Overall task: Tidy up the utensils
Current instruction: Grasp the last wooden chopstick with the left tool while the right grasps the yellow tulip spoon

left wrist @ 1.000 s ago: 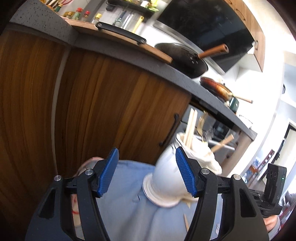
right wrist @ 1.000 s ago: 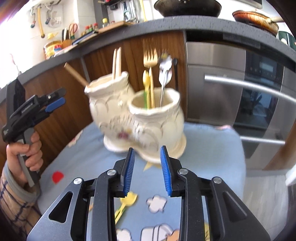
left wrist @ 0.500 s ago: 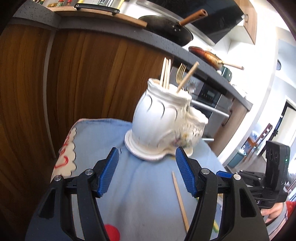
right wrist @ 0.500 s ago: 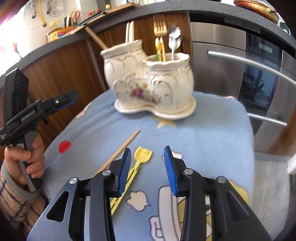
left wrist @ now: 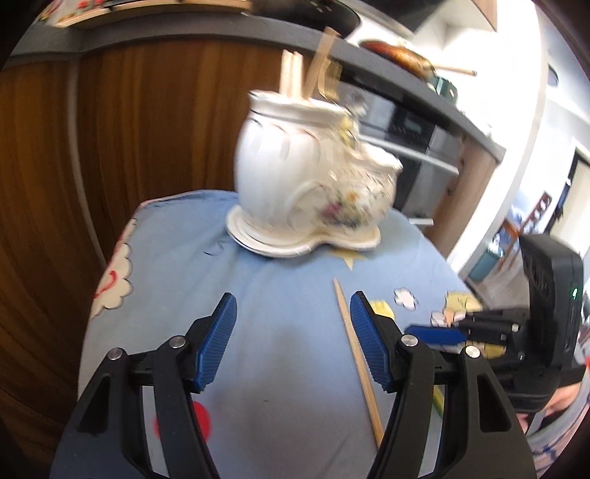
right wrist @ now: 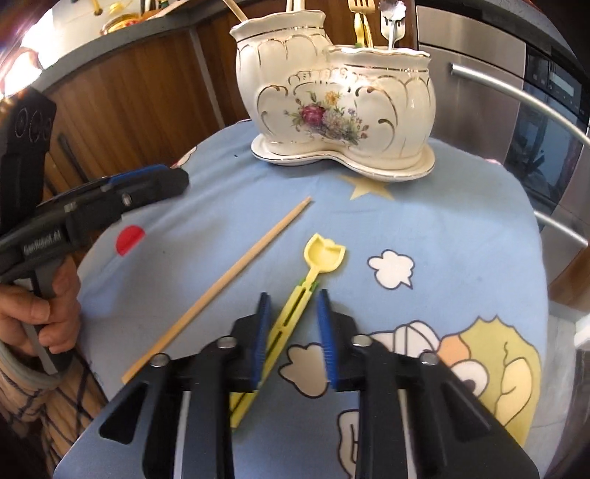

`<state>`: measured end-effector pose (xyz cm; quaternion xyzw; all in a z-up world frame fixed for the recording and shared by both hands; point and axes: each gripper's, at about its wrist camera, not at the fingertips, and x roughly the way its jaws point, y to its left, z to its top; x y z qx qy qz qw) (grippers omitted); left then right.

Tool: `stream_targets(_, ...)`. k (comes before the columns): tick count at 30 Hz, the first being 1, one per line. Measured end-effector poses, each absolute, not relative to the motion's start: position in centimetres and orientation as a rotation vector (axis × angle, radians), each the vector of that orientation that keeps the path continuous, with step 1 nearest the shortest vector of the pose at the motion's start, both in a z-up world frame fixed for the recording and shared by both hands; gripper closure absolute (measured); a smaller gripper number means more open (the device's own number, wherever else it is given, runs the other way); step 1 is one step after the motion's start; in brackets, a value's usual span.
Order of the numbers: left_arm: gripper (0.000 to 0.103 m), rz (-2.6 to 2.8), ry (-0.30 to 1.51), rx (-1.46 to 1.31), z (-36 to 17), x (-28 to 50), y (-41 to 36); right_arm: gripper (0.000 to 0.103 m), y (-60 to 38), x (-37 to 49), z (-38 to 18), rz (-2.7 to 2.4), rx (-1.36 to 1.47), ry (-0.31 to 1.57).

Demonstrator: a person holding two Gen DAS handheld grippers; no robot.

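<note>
Right gripper (right wrist: 293, 329) closing over yellow plastic spoon (right wrist: 300, 294); left gripper (left wrist: 293, 341) held wide, empty.

Spoon lies flat on the blue cartoon cloth (right wrist: 424, 228), handle between the narrowing blue pads, a gap seen on the right side. Wooden chopstick (right wrist: 221, 283) lies at 10 o'clock from the spoon. Ceramic double utensil holder (right wrist: 339, 107) stands at 12 o'clock, with a gold fork (right wrist: 359, 16) inside.

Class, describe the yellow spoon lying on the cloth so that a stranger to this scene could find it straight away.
Start at the white holder on the blue cloth. In front of it lie two loose pieces; the spoon is the right one, its handle between the right tool's closing jaws. Unlike the plain wooden chopstick, it is yellow plastic with a tulip-shaped bowl.
</note>
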<state>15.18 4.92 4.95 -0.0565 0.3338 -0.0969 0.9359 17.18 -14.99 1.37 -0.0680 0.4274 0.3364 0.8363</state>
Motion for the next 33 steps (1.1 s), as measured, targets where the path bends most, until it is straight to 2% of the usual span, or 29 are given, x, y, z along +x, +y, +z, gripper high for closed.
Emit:
stream_targets(3,0.040,-0.225,0.716,-0.064,4.3,15.4,3.3,0.092,-15.5,17.5,1.5,0.707,-0.157,0.912)
stream_targets(7,0.049,-0.255,0.762,-0.005,3.4,15.8,1.1,0.092,-16.4,17.9,1.7,0.685,-0.190,0.917)
stream_targets(9,0.054,-0.267,0.793,0.021,2.9,16.2,0.3,0.092,-16.8,18.3,1.8,0.676,-0.201,0.924)
stream_targets(10,0.061,-0.271,0.810,0.034,2.7,16.3,-0.1,0.092,-17.1,18.4,1.8,0.674,-0.212,0.931)
stream_targets(12,0.067,-0.283,0.845,0.054,2.2,16.7,-0.7,0.092,-17.5,18.8,1.8,0.667,-0.230,0.939)
stream_targets(14,0.078,-0.298,0.881,0.078,1.8,17.0,-1.3,0.092,-17.8,19.1,1.9,0.661,-0.249,0.951)
stream_targets(20,0.092,-0.306,0.937,0.158,1.5,17.3,-1.5,0.090,-18.0,20.5,1.9,0.692,-0.292,1.010)
stream_targets(23,0.094,-0.328,0.969,0.186,1.7,17.3,-1.0,0.086,-17.9,21.2,2.0,0.704,-0.309,1.043)
stream_targets(33,0.093,-0.411,1.174,0.264,2.5,19.1,0.7,0.086,-16.2,22.9,2.1,0.742,-0.437,1.173)
